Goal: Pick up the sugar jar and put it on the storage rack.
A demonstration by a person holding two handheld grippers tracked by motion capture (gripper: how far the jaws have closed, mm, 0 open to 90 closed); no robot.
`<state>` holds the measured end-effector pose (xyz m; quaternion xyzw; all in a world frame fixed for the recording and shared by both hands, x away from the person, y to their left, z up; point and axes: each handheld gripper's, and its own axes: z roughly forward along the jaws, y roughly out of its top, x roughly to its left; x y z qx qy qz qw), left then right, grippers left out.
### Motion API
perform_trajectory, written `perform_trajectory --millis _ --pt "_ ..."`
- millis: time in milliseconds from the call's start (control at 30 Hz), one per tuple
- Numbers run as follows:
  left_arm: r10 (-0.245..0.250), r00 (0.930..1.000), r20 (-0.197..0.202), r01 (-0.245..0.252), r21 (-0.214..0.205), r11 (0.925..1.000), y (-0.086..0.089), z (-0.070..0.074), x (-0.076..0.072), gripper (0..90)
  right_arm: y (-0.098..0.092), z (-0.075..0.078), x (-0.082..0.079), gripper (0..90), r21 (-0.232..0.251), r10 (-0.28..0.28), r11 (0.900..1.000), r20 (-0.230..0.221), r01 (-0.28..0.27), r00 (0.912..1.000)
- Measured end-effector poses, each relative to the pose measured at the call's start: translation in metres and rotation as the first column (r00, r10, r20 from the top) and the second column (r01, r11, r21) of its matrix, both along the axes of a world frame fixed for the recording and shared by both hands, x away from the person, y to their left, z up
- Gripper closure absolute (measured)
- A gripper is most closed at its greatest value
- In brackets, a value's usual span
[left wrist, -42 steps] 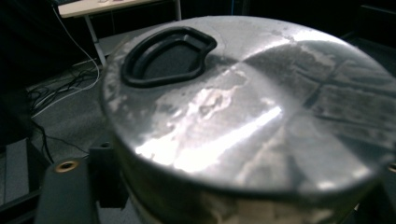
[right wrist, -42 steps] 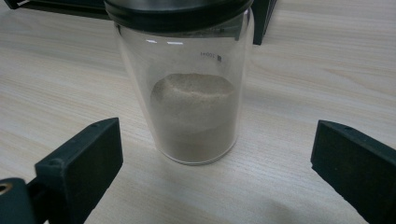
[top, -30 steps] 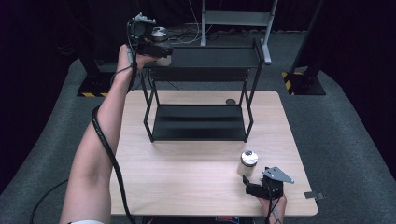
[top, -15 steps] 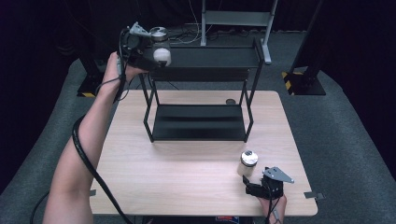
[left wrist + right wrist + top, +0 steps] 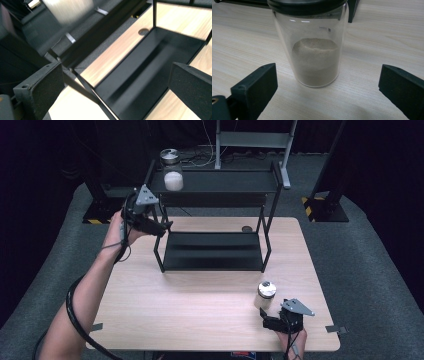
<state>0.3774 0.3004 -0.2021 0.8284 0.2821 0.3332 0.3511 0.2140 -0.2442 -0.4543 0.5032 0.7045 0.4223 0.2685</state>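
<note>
With one jar (image 5: 173, 176) set on the rack's top shelf (image 5: 225, 182), the empty, wide-open left gripper (image 5: 159, 226) clears it, while the right gripper (image 5: 266, 317) brackets, without touching, the table jar (image 5: 265, 295).

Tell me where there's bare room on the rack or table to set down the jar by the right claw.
The rack's lower shelf is bare. So is the top shelf right of the white-filled jar, and the table in front. Crowded: the front right corner, around the jar.
</note>
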Motion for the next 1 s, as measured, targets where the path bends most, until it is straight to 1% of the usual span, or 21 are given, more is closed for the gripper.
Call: perform_trajectory --millis 67,200,233,267,300,367,467,500,533,633,667,700,733,800,867,900,933,967,1000 --pt "0.004 0.9999 -0.011 -0.004 -0.002 1.0000 0.000 -0.014 -0.006 0.0 0.000 0.000 0.000 1.7 0.000 -0.001 1.0000 -0.002 0.001 1.0000" --pt "0.014 0.9997 -0.022 -0.013 0.028 0.9995 -0.004 -0.043 -0.019 0.0 0.000 0.000 0.000 1.7 -0.001 -0.001 1.0000 -0.001 0.001 1.0000" --pt "0.016 0.9995 -0.029 -0.015 0.031 0.9994 -0.004 -0.051 -0.022 0.0 0.000 0.000 0.000 1.7 -0.001 -0.001 1.0000 -0.001 0.001 1.0000" --pt "0.015 0.9990 -0.042 -0.014 0.023 0.9996 -0.003 -0.059 -0.024 0.0 0.000 0.000 0.000 1.7 -0.001 -0.002 1.0000 0.000 0.002 1.0000" --pt "0.013 0.9986 -0.052 -0.012 0.025 0.9996 -0.003 -0.066 -0.027 0.0 0.000 0.000 0.000 1.7 -0.001 -0.001 1.0000 -0.001 0.001 1.0000" --pt "0.021 0.9978 -0.063 -0.019 0.037 0.9991 -0.004 -0.081 -0.035 0.0 0.000 0.000 0.000 1.6 -0.002 0.000 1.0000 -0.002 0.000 1.0000" --pt "0.037 0.9968 -0.071 -0.032 0.075 0.9966 -0.008 -0.104 -0.048 0.5 0.001 0.000 0.000 1.6 -0.003 0.000 1.0000 -0.001 0.000 1.0000" --pt "0.042 0.9961 -0.077 -0.036 0.082 0.9960 -0.008 -0.112 -0.052 0.5 0.000 0.000 0.000 1.6 -0.002 0.001 1.0000 -0.002 -0.001 1.0000" --pt "0.046 0.9952 -0.087 -0.039 0.079 0.9961 -0.008 -0.120 -0.056 0.5 0.000 0.000 0.000 1.6 -0.002 0.001 1.0000 0.000 -0.001 1.0000" --pt "0.053 0.9899 -0.131 -0.044 0.072 0.9964 -0.005 -0.143 -0.065 0.5 0.000 0.000 0.000 1.6 -0.001 -0.001 1.0000 0.000 0.001 1.0000" --pt "0.059 0.9856 -0.158 -0.050 0.057 0.9971 -0.002 -0.155 -0.069 0.7 0.000 0.000 0.000 1.6 -0.002 -0.001 1.0000 0.001 0.001 1.0000" --pt "0.059 0.9856 -0.158 -0.050 0.057 0.9971 -0.002 -0.155 -0.069 0.8 0.000 0.000 0.000 1.6 -0.002 -0.001 1.0000 0.001 0.001 1.0000" --pt "0.066 0.9814 -0.180 -0.059 0.046 0.9972 -0.001 -0.165 -0.072 0.8 0.001 0.000 0.000 1.6 -0.003 -0.001 1.0000 0.002 0.001 1.0000" --pt "0.071 0.9756 -0.208 -0.064 0.043 0.9971 0.001 -0.175 -0.075 0.7 0.001 0.001 0.000 1.6 -0.008 0.001 1.0000 -0.002 -0.001 1.0000" --pt "0.080 0.9708 -0.226 -0.075 0.031 0.9967 0.002 -0.186 -0.078 0.7 0.002 0.001 0.001 1.6 -0.010 0.001 0.9999 -0.003 -0.002 1.0000" --pt "0.086 0.9677 -0.237 -0.081 0.029 0.9963 0.002 -0.190 -0.079 0.7 0.002 0.001 0.001 1.6 -0.010 0.002 0.9999 -0.003 -0.002 1.0000" --pt "0.091 0.9627 -0.255 -0.089 0.020 0.9959 0.003 -0.195 -0.078 0.7 0.002 0.001 0.000 1.6 -0.010 0.001 0.9999 -0.002 -0.001 1.0000" --pt "0.092 0.9585 -0.270 -0.091 0.018 0.9957 0.003 -0.197 -0.077 0.8 0.002 0.001 0.000 1.6 -0.010 0.000 1.0000 -0.001 0.000 1.0000" --pt "0.096 0.9550 -0.281 -0.092 0.027 0.9954 0.001 -0.200 -0.077 0.9 0.002 0.001 0.000 1.6 -0.010 0.000 1.0000 -0.002 0.000 1.0000"
